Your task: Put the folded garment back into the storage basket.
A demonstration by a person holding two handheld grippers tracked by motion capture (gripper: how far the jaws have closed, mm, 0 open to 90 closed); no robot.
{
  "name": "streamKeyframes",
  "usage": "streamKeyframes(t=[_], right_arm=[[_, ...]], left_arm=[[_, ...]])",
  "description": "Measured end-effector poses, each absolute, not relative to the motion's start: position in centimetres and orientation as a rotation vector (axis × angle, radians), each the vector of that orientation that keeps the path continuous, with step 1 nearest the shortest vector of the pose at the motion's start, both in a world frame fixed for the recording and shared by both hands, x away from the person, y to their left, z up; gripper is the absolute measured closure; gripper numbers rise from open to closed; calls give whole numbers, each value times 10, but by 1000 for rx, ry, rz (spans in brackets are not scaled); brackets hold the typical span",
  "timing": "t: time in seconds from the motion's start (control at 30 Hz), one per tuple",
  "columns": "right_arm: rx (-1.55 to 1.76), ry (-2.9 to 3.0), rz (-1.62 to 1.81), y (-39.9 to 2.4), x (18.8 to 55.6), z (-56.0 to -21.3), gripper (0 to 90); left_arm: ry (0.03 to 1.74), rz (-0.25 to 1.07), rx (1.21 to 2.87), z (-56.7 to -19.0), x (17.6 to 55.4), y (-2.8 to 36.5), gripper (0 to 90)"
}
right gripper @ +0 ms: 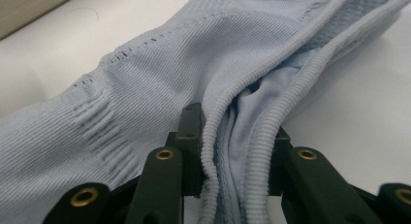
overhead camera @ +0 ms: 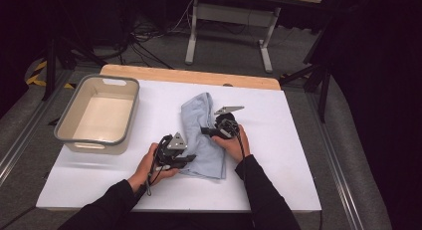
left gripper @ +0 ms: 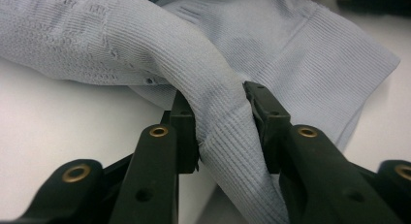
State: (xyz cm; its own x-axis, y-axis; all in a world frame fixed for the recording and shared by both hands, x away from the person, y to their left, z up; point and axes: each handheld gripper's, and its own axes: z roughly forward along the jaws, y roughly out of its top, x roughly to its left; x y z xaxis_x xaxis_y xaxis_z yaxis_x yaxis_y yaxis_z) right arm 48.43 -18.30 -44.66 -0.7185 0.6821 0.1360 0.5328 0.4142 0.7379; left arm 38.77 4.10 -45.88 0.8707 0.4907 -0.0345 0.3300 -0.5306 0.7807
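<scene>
While a pale blue knit garment (overhead camera: 204, 135) lies on the white desk (overhead camera: 278, 155) right of a beige tub (overhead camera: 99, 115), the left hand-held gripper (overhead camera: 185, 159) pinches its near edge and the right hand-held gripper (overhead camera: 205, 131) clamps its ribbed hem.

The left gripper (overhead camera: 191, 159) buries its tips in the pale blue garment (overhead camera: 204, 135), and the right gripper (overhead camera: 205, 132) hides its own at two o'clock. Both close views crop that garment. The person's sleeves (overhead camera: 112, 205) run off at six o'clock.
</scene>
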Motion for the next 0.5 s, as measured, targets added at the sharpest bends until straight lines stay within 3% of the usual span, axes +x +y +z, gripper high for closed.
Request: streamKeyframes(t=[0.5], right_arm=[[988, 2364, 1351, -194, 462, -419, 706]], left_arm=[[525, 267, 2131, -445, 379, 55, 743]])
